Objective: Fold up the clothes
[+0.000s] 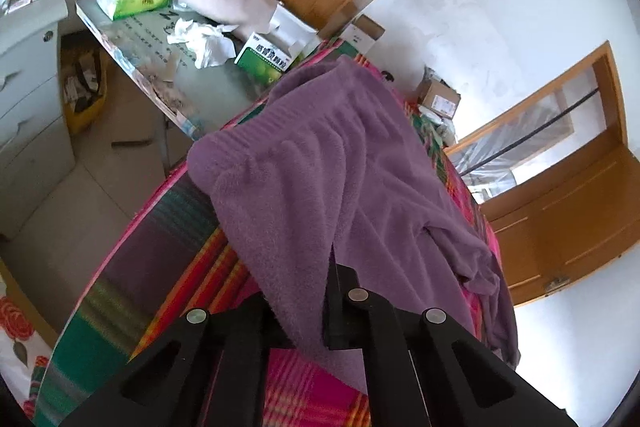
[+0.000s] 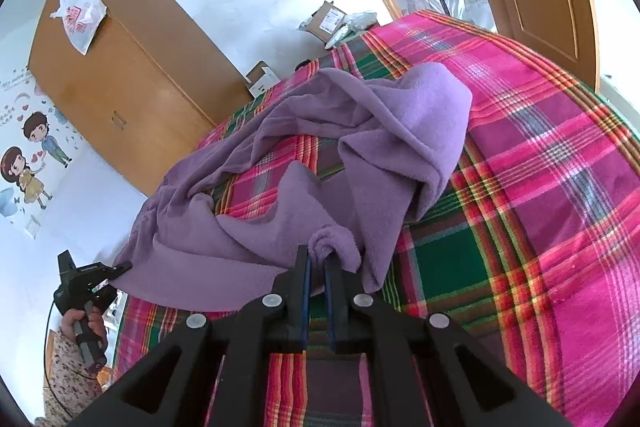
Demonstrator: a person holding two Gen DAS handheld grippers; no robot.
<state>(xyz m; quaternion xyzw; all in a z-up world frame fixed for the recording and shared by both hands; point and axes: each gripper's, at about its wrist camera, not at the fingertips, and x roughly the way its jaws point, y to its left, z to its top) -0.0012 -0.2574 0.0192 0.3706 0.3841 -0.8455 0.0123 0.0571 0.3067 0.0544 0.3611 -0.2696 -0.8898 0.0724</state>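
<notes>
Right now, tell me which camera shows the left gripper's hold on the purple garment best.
The right wrist view: it shows the left gripper from outside, tips shut on the purple garment at its edge. The left wrist view shows only fleece draped over its own fingers, hiding the pinch.

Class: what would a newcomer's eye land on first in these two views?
A fuzzy purple garment sprawls crumpled across a loud pink-and-green plaid bedspread. The right gripper pinches a bunched edge of it, and the left gripper clamps another edge. Tissues and a green box clutter a bedside table.
</notes>
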